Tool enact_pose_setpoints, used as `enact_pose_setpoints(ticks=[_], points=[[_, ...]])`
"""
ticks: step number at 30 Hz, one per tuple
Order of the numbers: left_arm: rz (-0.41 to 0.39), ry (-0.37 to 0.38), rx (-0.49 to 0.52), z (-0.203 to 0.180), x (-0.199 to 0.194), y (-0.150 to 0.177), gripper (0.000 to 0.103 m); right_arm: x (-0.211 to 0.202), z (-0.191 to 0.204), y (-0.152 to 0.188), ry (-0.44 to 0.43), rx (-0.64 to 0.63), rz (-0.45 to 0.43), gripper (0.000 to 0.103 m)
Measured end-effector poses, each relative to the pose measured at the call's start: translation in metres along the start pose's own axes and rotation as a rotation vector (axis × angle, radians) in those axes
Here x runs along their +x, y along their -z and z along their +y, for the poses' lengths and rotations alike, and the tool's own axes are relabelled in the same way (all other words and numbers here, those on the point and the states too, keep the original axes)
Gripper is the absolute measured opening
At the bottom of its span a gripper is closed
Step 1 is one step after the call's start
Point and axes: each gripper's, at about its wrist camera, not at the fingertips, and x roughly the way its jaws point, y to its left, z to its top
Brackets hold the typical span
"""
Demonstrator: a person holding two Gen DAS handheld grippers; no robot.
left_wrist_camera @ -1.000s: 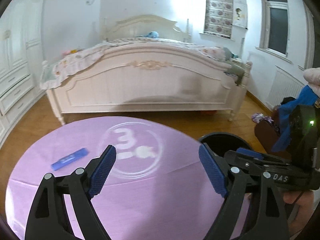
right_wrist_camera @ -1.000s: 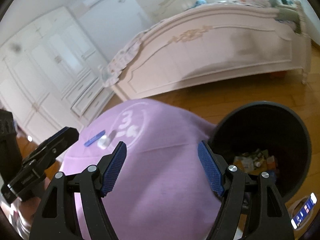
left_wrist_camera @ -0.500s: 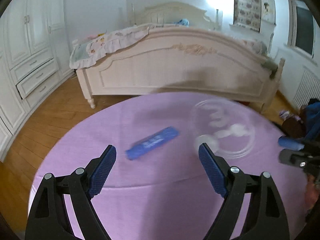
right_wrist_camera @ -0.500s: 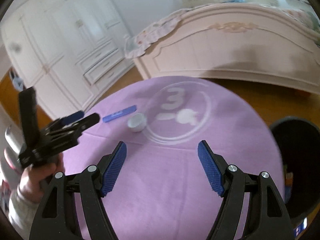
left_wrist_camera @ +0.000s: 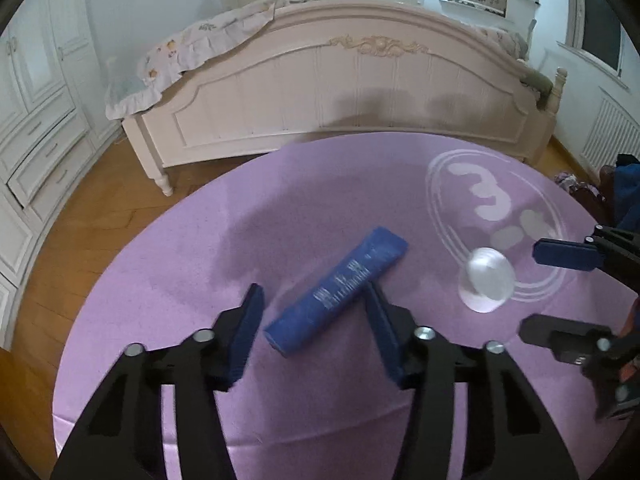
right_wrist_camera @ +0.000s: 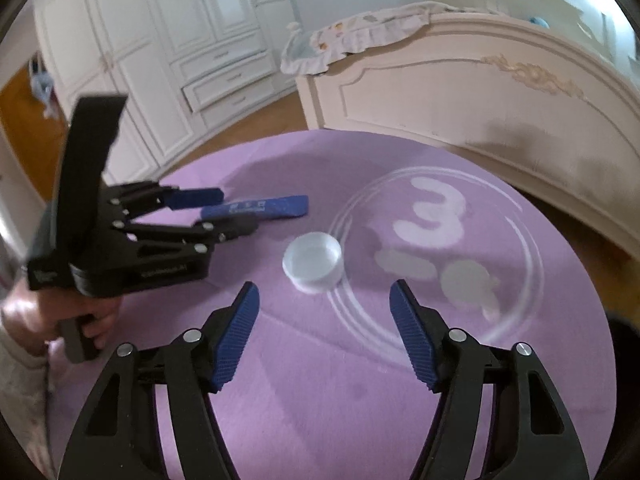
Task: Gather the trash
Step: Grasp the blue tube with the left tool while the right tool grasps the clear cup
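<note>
The white cup (right_wrist_camera: 313,267) stands upright on the table (right_wrist_camera: 320,380), mouth up; nothing shows inside it from the right wrist view, though the frame is soft. It sits just ahead of the right gripper (right_wrist_camera: 324,332), on the line between the two fingers but beyond their tips, touching neither. That gripper's jaws have just been closing and still stand well apart, with nothing between the pads.

The table is round under a purple cloth printed with a pale ring and a "3" (right_wrist_camera: 436,216), which lies ahead and to the right of the right gripper. Behind the table are a wood floor (left_wrist_camera: 100,232), a cream bed (left_wrist_camera: 360,92) with a floral cover, and white cupboards (right_wrist_camera: 172,40) on the left.

The blue wrapper (left_wrist_camera: 344,288) lies flat and slantwise between the fingers of the left gripper (left_wrist_camera: 314,328), its near end in the gap and its far end reaching past the right finger. The jaws have just been closing around it; the right pad (left_wrist_camera: 380,336) is at or against its edge, and the left pad is clear of it.
</note>
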Motion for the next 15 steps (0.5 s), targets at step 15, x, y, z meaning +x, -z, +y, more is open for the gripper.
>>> enact_pose_setpoints(ticks=[15], points=[[-0.040, 0.069, -0.121, -0.006, -0.014, 0.006, 0.012, -0.005, -0.011, 0.002, -0.057, 0.074, 0.005, 0.038]])
